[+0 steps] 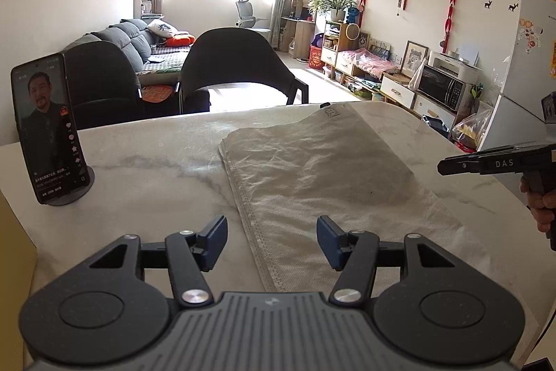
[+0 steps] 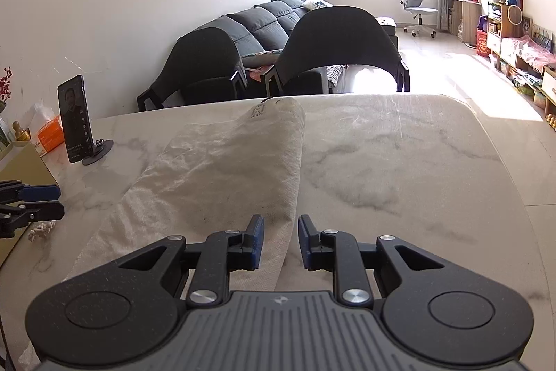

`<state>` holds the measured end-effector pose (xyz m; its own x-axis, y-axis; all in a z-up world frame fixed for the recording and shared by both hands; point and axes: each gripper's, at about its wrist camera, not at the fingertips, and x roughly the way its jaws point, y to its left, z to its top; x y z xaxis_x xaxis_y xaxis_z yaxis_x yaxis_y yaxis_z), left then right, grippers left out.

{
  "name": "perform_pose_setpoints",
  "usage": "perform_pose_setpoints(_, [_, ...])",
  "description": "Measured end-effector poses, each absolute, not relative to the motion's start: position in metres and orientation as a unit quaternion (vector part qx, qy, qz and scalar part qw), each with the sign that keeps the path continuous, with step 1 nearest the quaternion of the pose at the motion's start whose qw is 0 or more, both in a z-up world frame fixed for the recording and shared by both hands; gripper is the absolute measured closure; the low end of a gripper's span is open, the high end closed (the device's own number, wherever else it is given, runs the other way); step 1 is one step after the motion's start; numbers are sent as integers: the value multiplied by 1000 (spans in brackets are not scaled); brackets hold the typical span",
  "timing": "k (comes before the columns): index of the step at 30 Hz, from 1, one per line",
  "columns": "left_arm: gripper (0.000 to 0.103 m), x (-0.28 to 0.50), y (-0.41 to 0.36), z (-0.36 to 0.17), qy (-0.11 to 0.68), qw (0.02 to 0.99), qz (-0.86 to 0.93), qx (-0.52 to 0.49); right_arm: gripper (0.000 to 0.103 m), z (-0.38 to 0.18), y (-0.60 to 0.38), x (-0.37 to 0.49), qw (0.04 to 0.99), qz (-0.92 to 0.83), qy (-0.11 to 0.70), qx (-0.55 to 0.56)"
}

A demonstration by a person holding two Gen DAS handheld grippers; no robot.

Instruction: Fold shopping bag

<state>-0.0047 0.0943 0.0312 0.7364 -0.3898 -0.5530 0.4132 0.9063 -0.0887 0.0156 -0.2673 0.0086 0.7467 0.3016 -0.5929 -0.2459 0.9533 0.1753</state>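
Over on the left a phone (image 1: pixel 48 127) stood propped on its little stand, well clear of the job. The left hand-held gripper (image 1: pixel 272 242) hung above the near left edge of the shopping bag (image 1: pixel 323 176), jaws standing wide apart with nothing in them, the stitched side seam running underneath between the pads.

The bag itself lay flat on the marble worktop (image 1: pixel 146 162), already doubled lengthwise by the look of it, one long side a soft rolled fold. It looked like thin non-woven fabric: super light, floppy, a bit crinkly, zero stiffness. I'd guess it slides easily on that slick stone, so dragging it would just bunch it up.

Best place to pinch would probably be the near corners or the stitched hem, where layers stack and give the pads something to bite.

The right hand-held gripper (image 2: pixel 280 240) sat over the bag's right folded edge, jaws only narrowly parted, holding nothing.
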Motion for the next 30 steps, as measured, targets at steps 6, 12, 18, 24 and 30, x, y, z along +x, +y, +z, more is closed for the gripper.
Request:
perform_pose_setpoints(6, [39,5,68,51,277,921,-275,21,78,7,-256,46,929,154,336,29])
perform_pose_setpoints(12, [39,21,34,29,282,907,-309,44,78,2,-245,70,925,157,347,8])
perform_pose_setpoints(18, [39,33,23,-7,311,900,-299,61,78,-9,-230,89,920,170,354,-12])
perform_pose_setpoints(24, [39,38,31,-30,337,897,-279,63,78,-22,-215,103,915,179,361,-33])
perform_pose_setpoints(30, [39,36,42,-34,349,894,-274,60,78,-29,-212,110,915,180,359,-36])
